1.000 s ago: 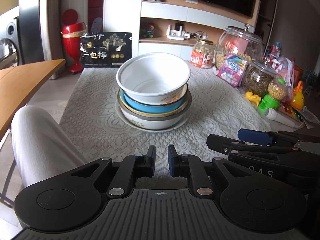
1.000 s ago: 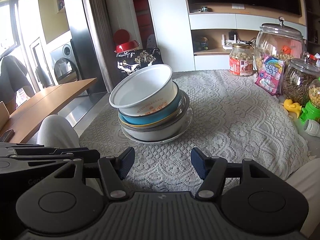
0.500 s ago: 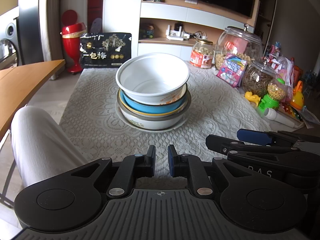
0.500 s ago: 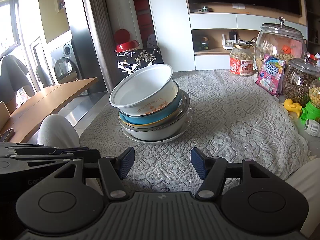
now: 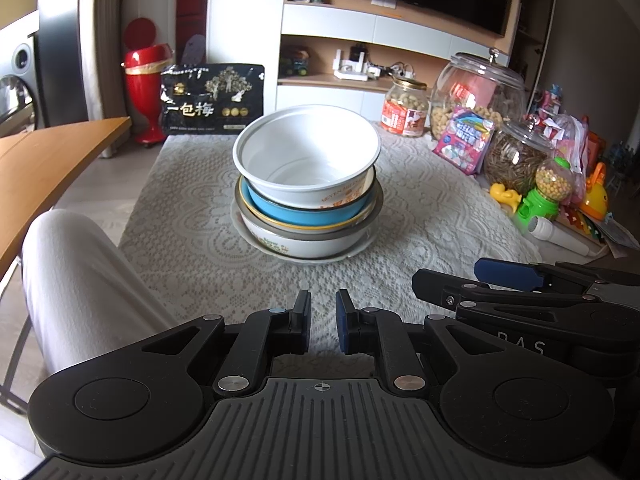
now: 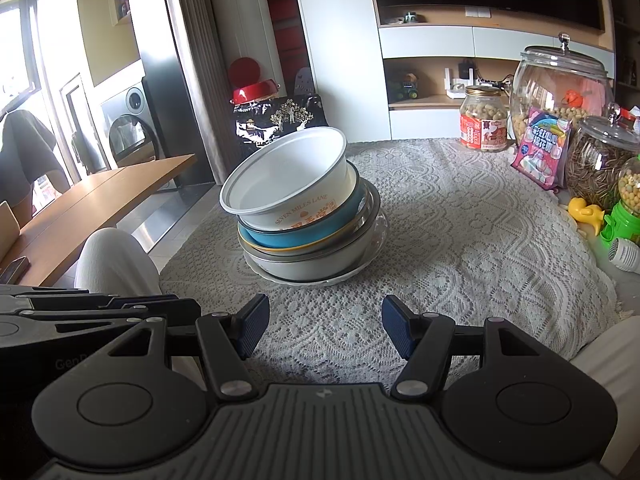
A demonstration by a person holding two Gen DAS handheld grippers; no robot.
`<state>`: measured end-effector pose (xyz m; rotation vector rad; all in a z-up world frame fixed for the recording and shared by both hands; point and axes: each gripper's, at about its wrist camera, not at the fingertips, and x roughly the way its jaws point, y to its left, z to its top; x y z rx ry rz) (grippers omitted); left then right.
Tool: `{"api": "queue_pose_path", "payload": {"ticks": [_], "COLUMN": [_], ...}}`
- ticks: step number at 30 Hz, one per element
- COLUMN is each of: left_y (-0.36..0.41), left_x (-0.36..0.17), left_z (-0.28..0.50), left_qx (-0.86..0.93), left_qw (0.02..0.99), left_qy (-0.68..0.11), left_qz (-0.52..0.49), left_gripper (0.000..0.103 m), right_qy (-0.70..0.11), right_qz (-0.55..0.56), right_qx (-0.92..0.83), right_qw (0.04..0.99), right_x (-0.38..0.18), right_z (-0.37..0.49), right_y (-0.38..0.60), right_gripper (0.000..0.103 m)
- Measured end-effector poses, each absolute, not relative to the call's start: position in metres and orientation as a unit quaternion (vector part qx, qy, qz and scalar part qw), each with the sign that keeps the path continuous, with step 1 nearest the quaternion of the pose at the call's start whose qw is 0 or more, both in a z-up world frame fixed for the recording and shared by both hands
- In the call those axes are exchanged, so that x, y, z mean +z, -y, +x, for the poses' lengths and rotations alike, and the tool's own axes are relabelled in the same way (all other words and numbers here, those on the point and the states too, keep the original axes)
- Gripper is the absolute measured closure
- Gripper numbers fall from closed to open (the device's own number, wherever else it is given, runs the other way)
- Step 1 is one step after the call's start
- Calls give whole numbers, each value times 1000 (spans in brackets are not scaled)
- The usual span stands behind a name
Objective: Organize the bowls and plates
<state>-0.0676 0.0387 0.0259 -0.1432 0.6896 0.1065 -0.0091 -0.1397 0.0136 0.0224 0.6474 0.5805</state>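
A stack of dishes stands mid-table on the lace cloth [image 5: 420, 208]: a white bowl [image 5: 306, 160] on top, tilted a little, then a blue bowl [image 5: 296, 214], a wide white bowl [image 5: 308, 244] and a clear plate [image 5: 352, 252] at the bottom. In the right wrist view the white bowl [image 6: 280, 172] leans left over the blue bowl [image 6: 304, 232]. My left gripper [image 5: 322, 316] is shut with nothing between its pads, well short of the stack. My right gripper [image 6: 324, 320] is open and empty, also short of the stack. The two grippers sit side by side.
Glass jars [image 5: 476, 92], a snack packet [image 5: 466, 140], a green candy dispenser [image 5: 548, 192] and toys line the table's right side. A black package [image 5: 212, 100] leans at the far edge. A person's knee [image 5: 72, 272] is at the left, a wooden table [image 5: 48, 160] beyond it.
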Motion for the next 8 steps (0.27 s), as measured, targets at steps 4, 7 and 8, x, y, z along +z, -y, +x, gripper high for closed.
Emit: {"api": "queue_pose_path", "payload": {"ticks": [4, 7, 8], "left_y": [-39, -39, -39], "left_x": [26, 26, 25], "left_z": [-68, -69, -69], "left_qx": [52, 49, 49], "left_qw": [937, 937, 937], "left_qy": [-338, -338, -338], "left_qz": [-71, -74, -76], "left_gripper": [87, 87, 87], "right_qy": [-313, -316, -316], "right_qz": [10, 10, 10], "right_qx": [281, 283, 283], "right_qw": [907, 906, 906], "right_x": [14, 13, 13], "right_z": [-9, -9, -9], "right_y": [140, 140, 140], "right_gripper": [40, 40, 40]}}
